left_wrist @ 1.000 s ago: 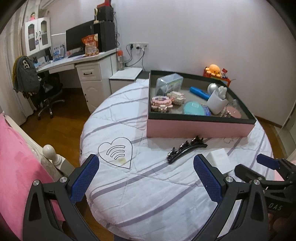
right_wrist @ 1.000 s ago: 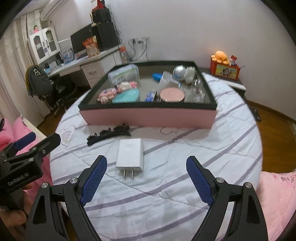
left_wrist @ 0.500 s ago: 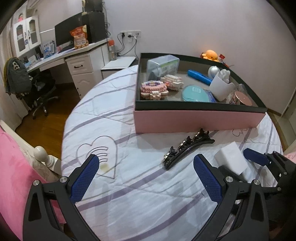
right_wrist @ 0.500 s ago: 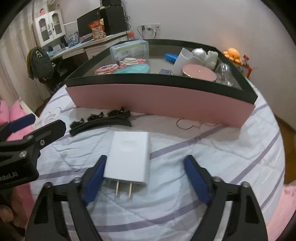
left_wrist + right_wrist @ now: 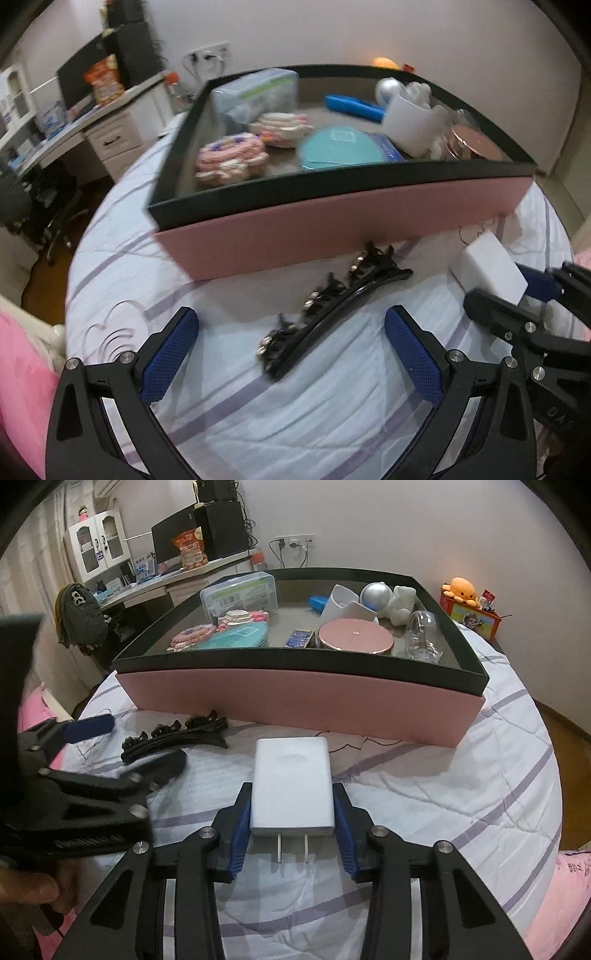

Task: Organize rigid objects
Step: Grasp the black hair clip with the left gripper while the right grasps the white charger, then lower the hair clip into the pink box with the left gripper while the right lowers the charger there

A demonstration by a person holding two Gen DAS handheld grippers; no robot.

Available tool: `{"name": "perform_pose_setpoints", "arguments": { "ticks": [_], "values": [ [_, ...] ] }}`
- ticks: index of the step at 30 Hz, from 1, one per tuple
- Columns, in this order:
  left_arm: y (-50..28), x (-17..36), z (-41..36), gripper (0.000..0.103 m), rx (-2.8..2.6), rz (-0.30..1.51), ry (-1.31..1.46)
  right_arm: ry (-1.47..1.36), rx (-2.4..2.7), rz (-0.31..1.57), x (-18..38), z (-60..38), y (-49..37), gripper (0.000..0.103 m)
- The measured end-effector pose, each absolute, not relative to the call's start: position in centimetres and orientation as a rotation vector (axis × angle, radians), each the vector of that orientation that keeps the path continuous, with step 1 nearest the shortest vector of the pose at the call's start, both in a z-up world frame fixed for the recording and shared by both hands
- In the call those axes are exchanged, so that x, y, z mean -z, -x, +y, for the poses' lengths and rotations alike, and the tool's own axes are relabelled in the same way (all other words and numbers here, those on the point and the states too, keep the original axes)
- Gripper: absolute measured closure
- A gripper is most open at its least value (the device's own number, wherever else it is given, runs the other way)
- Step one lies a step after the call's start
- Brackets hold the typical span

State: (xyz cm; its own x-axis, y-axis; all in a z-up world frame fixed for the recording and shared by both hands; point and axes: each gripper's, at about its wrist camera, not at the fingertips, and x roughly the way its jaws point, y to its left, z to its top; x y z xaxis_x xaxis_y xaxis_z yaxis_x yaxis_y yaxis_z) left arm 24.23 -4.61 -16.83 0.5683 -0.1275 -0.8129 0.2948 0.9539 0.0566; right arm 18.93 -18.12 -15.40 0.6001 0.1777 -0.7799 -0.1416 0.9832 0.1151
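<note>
A white plug charger (image 5: pixel 291 782) lies prongs toward me on the striped bedspread. My right gripper (image 5: pixel 293 801) is closing on it, and the blue pads (image 5: pixel 242 823) touch both its sides. The left wrist view shows the same charger (image 5: pixel 487 266) between the right gripper's (image 5: pixel 509 291) fingers. A black jewelled hair clip (image 5: pixel 332 306) lies slantwise in front of the pink box (image 5: pixel 332 225). My left gripper (image 5: pixel 291 347) hovers open just short of it, its near end between the fingers. From the right wrist view the left gripper (image 5: pixel 125 746) straddles the clip (image 5: pixel 177 734).
The pink box with a black rim (image 5: pixel 295 694) holds several items: a clear case (image 5: pixel 240 594), a teal lid (image 5: pixel 236 638), a round pink tin (image 5: pixel 354 637), a white cup (image 5: pixel 347 605). A desk (image 5: pixel 74 125) stands left, floor beyond the bed's edge.
The right jaws have come in from wide apart onto the charger's sides. The left gripper has moved forward and down toward the hair clip, staying open.
</note>
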Motion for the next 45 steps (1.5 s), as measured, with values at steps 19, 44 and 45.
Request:
{"name": "perform_pose_setpoints", "arguments": {
  "ticks": [19,44,45],
  "values": [
    [-22.5,15.3,-3.2,0.078,0.408,0.957,-0.040,-0.060,-0.187,0.919,14.8,-18.5,-18.7,0.061],
    [-21.1,13.2,-2.7,0.084,0.356,0.885,-0.017,-0.084,-0.192,0.877,12.7,-19.0,-16.9,0.061],
    [-20.9,12.5,-2.4,0.084,0.350,0.868,-0.017,-0.086,-0.195,0.873,12.5,-19.0,-16.9,0.061]
  ]
}}
